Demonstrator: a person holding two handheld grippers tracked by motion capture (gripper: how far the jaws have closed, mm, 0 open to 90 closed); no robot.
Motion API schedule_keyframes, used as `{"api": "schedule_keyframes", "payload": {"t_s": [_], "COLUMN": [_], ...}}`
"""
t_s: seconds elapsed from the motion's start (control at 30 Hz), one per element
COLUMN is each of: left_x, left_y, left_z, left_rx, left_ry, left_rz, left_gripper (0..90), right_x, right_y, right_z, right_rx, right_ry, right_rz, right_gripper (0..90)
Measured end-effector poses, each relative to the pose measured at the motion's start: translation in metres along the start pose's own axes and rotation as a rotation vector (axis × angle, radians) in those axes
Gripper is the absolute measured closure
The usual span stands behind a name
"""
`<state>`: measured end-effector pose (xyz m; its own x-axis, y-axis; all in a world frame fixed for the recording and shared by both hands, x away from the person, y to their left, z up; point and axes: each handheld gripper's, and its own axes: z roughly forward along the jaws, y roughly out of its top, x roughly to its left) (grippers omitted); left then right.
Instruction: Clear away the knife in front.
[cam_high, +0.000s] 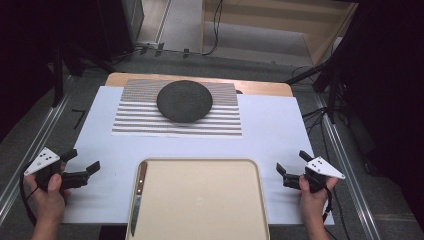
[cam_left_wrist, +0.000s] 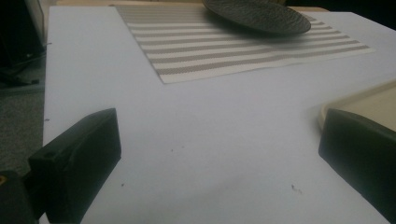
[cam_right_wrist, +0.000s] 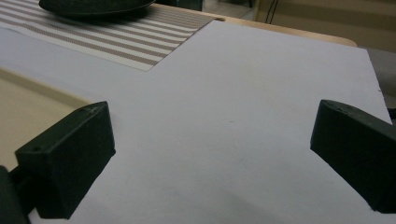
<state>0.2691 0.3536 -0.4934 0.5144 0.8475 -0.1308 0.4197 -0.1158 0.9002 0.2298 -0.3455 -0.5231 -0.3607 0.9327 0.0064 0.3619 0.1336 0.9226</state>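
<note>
A white sheet (cam_high: 280, 145) covers most of a light wooden table (cam_high: 260, 87), whose far edge shows bare beyond it. On the far half lies a striped placemat (cam_high: 145, 120) in beige and white, and a dark round plate (cam_high: 184, 101) sits on it, toward its far edge. At the near edge rests a cream tray (cam_high: 200, 200), with a knife (cam_high: 138, 197) lying along its left rim, wooden handle pointing away. The left gripper (cam_high: 82, 167), held in the person's left hand (cam_high: 50, 192), sits over the white sheet left of the tray, its jaws spread wide and holding nothing. The right gripper (cam_high: 290, 167), in the right hand (cam_high: 312, 197), sits right of the tray, jaws likewise wide apart and empty. Around the table runs grey carpeted floor (cam_high: 200, 60) with metal rails (cam_high: 30, 145) at either side, black stand legs and cables trailing at the back.
</note>
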Motion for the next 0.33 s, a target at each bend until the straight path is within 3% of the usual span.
{"api": "schedule_keyframes", "payload": {"t_s": [0.33], "left_x": [0.0025], "left_y": [-0.0017], "left_z": [-0.0033], "left_rx": [-0.041], "left_ry": [-0.019], "left_rz": [-0.024], "left_gripper": [0.0], "right_x": [0.0001], "right_y": [0.0], "right_z": [0.0001], "right_rx": [0.001], "right_ry": [-0.003], "right_rz": [-0.001], "right_gripper": [0.0]}}
